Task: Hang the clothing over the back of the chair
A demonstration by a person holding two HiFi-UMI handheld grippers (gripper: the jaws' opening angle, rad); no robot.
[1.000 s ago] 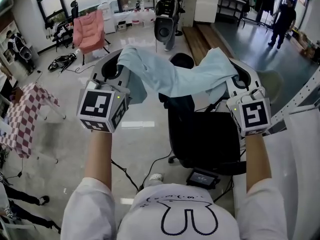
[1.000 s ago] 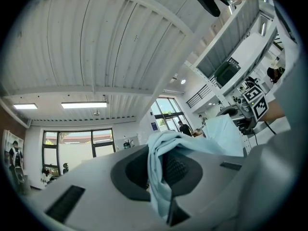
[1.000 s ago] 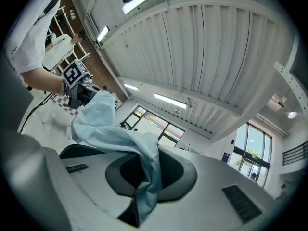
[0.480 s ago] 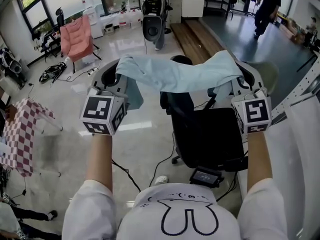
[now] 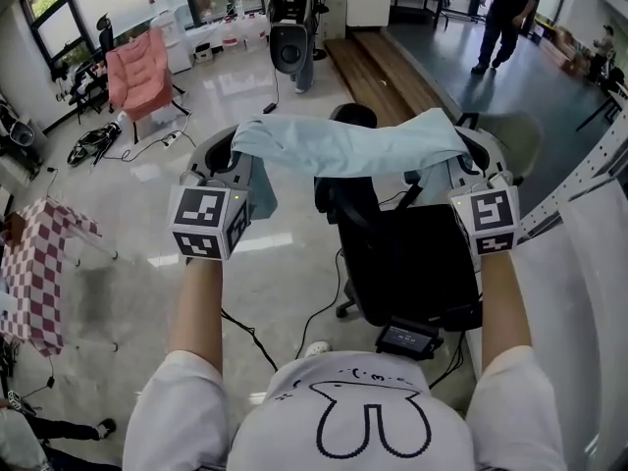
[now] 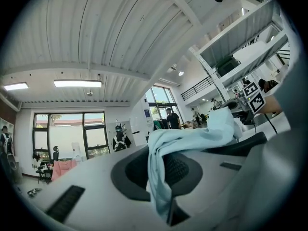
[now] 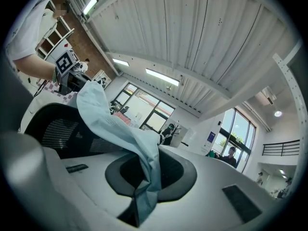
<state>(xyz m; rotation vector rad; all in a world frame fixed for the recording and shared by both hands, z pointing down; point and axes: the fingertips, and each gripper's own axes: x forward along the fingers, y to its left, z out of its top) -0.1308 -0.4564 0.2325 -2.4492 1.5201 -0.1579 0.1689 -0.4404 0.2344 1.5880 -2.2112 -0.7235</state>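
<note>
A light blue garment [image 5: 348, 145] is stretched flat between my two grippers, just above the back and headrest of a black office chair [image 5: 407, 263]. My left gripper [image 5: 234, 157] is shut on the garment's left end, and a fold hangs from its jaws [image 6: 163, 167]. My right gripper [image 5: 467, 157] is shut on the right end, where the cloth is pinched between the pads [image 7: 144, 177]. The chair's mesh back [image 7: 57, 134] shows under the cloth in the right gripper view. The headrest [image 5: 353, 116] pokes out behind the garment.
A pink chair [image 5: 132, 67] and a black machine on a stand [image 5: 287, 42] are at the back. A red-checked table [image 5: 39, 263] stands at the left, cables [image 5: 245, 327] cross the floor, and a white surface [image 5: 599, 263] lies at the right. A person [image 5: 500, 8] walks far off.
Both grippers have come down with the garment toward the chair's back. The cloth, earlier bunched and sagging between them, is now pulled flatter and straighter.
</note>
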